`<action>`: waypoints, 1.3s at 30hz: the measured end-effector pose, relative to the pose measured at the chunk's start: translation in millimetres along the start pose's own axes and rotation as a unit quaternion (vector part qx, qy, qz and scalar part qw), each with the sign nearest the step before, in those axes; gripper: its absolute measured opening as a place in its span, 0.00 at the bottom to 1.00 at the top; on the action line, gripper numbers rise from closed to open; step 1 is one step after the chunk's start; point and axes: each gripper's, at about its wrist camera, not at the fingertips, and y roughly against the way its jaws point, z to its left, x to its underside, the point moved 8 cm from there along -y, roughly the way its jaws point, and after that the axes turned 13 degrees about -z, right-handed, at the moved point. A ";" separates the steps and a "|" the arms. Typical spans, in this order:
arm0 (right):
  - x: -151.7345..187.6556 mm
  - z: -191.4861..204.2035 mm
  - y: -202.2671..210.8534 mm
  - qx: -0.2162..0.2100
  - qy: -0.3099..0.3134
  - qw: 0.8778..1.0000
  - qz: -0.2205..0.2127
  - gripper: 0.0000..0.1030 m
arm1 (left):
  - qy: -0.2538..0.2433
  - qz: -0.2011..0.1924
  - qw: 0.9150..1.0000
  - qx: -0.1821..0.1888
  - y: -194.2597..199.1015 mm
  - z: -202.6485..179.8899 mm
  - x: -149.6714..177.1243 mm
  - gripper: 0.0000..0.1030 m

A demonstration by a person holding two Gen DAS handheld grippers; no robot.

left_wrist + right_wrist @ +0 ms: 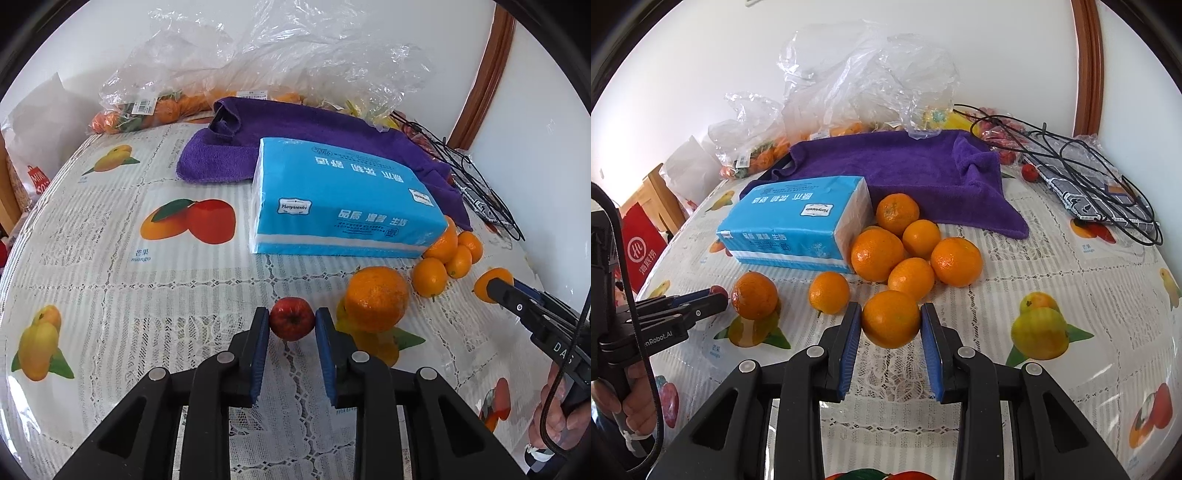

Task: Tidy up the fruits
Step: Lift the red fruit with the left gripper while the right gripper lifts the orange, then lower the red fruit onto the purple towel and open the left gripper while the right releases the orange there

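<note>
A small red apple (291,320) sits between the blue pads of my left gripper (291,314), which is shut on it low over the fruit-print tablecloth (147,288). A large orange (376,300) lies just right of it. My right gripper (891,314) is shut on an orange (891,321), in front of a cluster of several oranges (916,251). The left wrist view shows the right gripper (496,293) at the right edge with its orange (491,280). The right wrist view shows the left gripper (716,297) at the left, the apple (719,290) at its tip.
A blue tissue pack (798,221) lies behind the fruit, partly on a purple towel (923,173). Clear plastic bags (849,81) with more fruit line the back by the wall. Black cables and a patterned pouch (1086,192) lie at the right. A single orange (829,291) lies loose.
</note>
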 end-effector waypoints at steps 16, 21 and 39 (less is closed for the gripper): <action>-61.2 20.6 -4.0 -0.026 0.015 0.999 -0.041 0.32 | 0.004 -0.038 0.999 -0.004 13.7 -2.1 -64.4 0.24; -83.9 29.1 -12.5 -0.035 0.021 0.998 -0.055 0.32 | -0.001 -0.048 0.999 -0.005 7.9 -6.2 -88.3 0.24; -134.4 19.4 -71.5 -0.028 0.020 0.998 -0.061 0.32 | 0.007 -0.042 0.999 -0.011 -36.2 -3.9 -141.0 0.24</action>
